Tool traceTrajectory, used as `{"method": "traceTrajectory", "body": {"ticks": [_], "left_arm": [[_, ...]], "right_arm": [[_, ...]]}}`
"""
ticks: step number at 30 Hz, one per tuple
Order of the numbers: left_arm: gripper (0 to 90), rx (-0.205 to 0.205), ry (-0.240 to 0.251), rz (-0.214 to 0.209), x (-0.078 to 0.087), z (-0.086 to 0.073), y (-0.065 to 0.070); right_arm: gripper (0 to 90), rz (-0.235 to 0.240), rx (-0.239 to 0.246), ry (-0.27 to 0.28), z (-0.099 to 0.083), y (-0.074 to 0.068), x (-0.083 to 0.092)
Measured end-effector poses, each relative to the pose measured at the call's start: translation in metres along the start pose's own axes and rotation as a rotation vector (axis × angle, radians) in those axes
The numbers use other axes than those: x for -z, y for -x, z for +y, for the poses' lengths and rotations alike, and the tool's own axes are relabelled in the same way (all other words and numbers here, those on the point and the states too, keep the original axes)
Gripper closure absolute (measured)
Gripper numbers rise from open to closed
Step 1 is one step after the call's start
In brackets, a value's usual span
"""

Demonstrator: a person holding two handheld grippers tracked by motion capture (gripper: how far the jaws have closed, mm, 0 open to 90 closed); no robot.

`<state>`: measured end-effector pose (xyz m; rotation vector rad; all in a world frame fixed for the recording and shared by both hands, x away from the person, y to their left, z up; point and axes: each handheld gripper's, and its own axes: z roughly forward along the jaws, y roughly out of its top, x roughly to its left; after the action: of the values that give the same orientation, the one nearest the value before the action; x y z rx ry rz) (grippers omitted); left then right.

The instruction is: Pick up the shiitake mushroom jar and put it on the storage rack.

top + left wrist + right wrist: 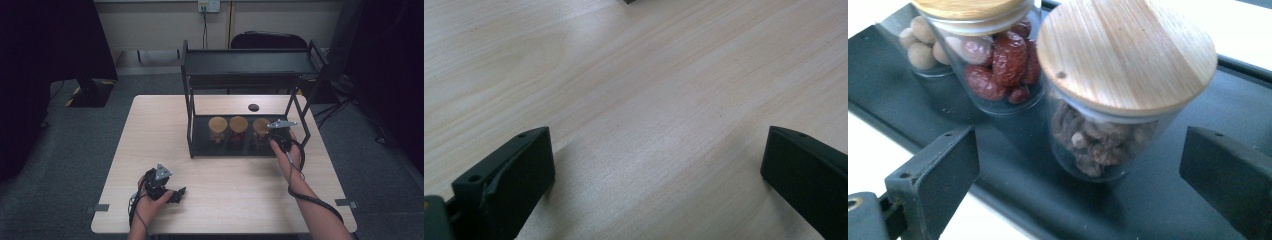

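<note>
Walnut jar (1103, 120), glass with a round wooden lid (1125, 52): standing upright on the black lower tray (1168, 200) of the two-tier rack (250, 62), rightmost of three in the row, lying ahead of and between the jaws of the right gripper (1075, 165), untouched by either pad. Right gripper jaws spread wide, released, gripping nothing. Red-date jar (998, 65): sitting just beside the walnut jar, nearly touching it. Third jar (923, 42) of pale round nuts: standing beyond that one, partly hidden. Rack upright (190, 100) and upper shelf overhanging the row. Small dark disc (253, 107): lying on the table (150, 130) behind the rack. Left gripper (654, 170): resting low over bare wood near the table's front edge, well apart from the rack, jaws released and holding nothing. No labels or writing legible on any jar.
</note>
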<state>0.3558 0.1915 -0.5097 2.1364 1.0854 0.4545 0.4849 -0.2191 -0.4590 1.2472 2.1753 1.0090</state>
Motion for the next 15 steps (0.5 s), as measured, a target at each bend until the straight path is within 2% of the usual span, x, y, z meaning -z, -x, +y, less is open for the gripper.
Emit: {"method": "traceTrajectory", "body": {"ticks": [15], "left_arm": [[0.3, 0.0, 0.0, 0.001, 0.0, 0.0, 0.0]], "right_arm": [[2.0, 0.02, 0.007, 0.019, -0.011, -0.005, 0.027]]}}
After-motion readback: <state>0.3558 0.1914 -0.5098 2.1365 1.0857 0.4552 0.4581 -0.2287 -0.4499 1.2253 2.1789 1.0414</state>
